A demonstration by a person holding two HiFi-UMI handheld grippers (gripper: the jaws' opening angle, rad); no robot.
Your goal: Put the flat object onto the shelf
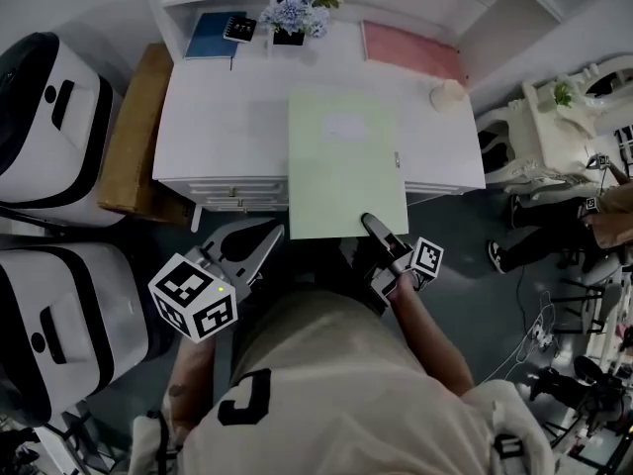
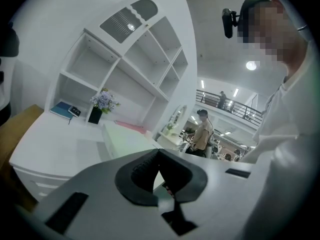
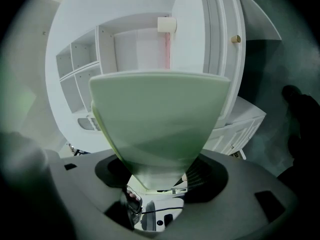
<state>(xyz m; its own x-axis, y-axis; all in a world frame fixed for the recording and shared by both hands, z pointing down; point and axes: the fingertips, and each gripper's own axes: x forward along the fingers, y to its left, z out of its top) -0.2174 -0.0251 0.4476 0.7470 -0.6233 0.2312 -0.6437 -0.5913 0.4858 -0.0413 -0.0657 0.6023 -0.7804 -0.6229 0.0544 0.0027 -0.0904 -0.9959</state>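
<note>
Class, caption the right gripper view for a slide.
The right gripper holds a pale green flat object before white shelves.

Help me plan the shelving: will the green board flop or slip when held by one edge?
Probably stiff: the green board juts flat from the right tool without sagging. Likely light, carried by one edge. Smooth face might slip.
</note>
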